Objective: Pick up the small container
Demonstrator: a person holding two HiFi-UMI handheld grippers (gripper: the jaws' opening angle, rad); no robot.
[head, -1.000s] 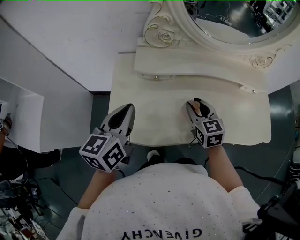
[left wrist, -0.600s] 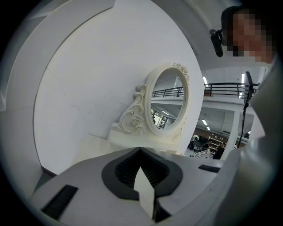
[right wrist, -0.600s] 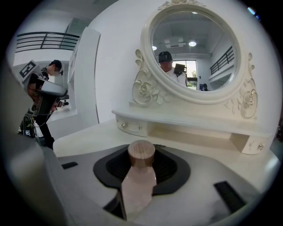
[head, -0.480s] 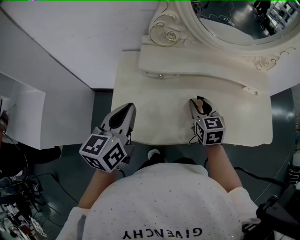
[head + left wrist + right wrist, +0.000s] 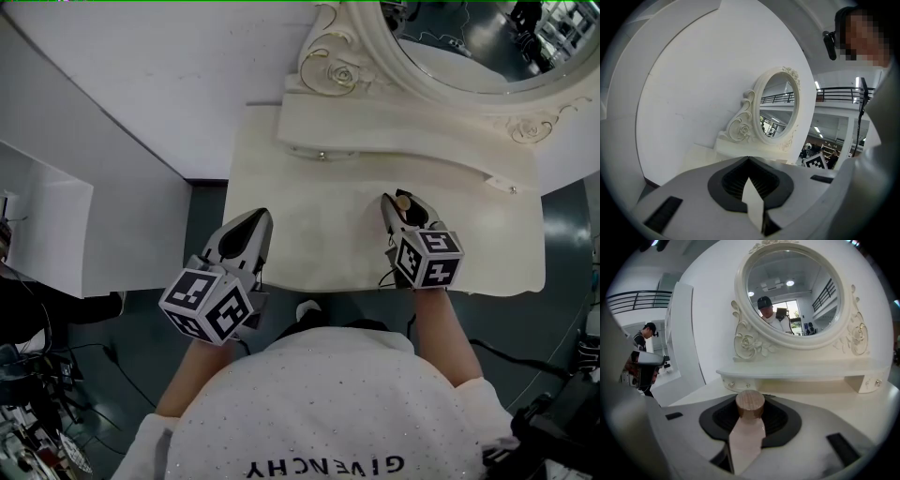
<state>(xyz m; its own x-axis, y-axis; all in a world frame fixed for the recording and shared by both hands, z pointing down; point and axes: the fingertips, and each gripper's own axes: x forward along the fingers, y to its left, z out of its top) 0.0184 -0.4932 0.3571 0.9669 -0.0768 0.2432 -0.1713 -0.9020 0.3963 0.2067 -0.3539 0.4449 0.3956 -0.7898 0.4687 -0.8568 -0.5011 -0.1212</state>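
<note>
Both grippers hover at the near edge of the dressing table [image 5: 319, 202]: the left gripper [image 5: 256, 219] with jaws pressed together on nothing, the right gripper [image 5: 400, 202] with jaws, just closing, clamped on the small container [image 5: 749, 427], its wooden cap poking up between them. That right gripper tips slightly downward, facing the mirror [image 5: 794, 291] beyond.

a cream dressing table [image 5: 314, 220] carries an ornate oval mirror [image 5: 469, 42] — its scrolled frame rising from a low shelf base [image 5: 403, 131] along the back edge.
</note>
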